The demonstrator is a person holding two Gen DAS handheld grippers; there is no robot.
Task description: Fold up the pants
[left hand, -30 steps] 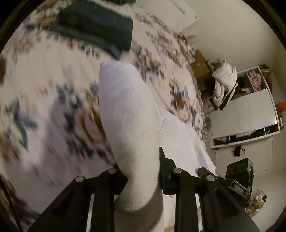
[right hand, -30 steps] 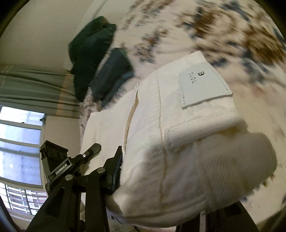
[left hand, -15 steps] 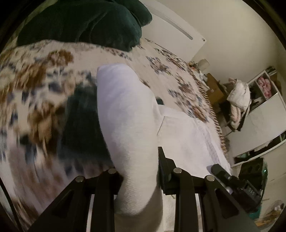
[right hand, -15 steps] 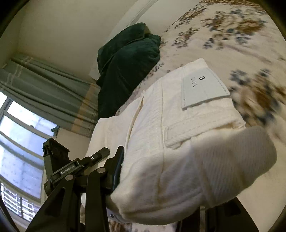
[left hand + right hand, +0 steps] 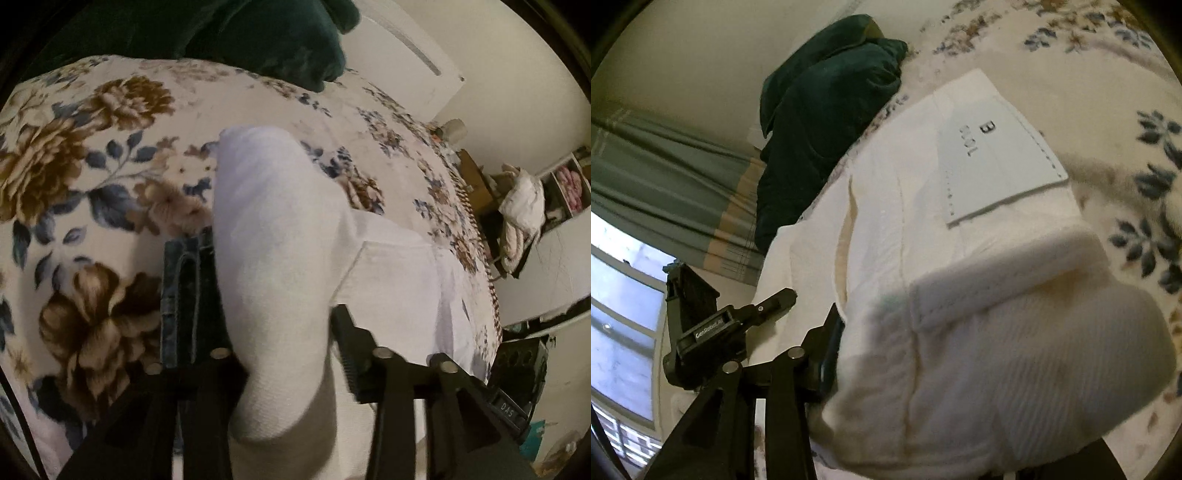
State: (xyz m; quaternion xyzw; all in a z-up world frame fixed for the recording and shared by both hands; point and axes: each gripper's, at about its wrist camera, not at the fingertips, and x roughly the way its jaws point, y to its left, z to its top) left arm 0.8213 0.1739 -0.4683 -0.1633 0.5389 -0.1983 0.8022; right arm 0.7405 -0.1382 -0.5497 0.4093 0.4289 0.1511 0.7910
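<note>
The white pants (image 5: 273, 236) are bunched between the fingers of my left gripper (image 5: 280, 332), which is shut on a thick fold of them above the floral bed cover (image 5: 85, 166). My right gripper (image 5: 960, 369) is shut on the waistband end of the same pants (image 5: 960, 258); a grey leather patch (image 5: 997, 158) with a "B" faces up. Only the right gripper's left finger (image 5: 827, 350) shows; the other is hidden by cloth. The left gripper (image 5: 716, 325) also shows in the right wrist view.
Folded blue jeans (image 5: 181, 288) lie on the bed under the left gripper. A dark green blanket (image 5: 827, 110) is heaped at the bed's head, also in the left view (image 5: 229, 33). White cupboards (image 5: 554, 266) and clutter stand past the bed's right edge. Green curtains (image 5: 665, 184) and a window are left.
Both grippers, still shut on the pants, have carried them across the bed towards the green blanket. The folded jeans now sit just under the left gripper, and the pants hang lower.
</note>
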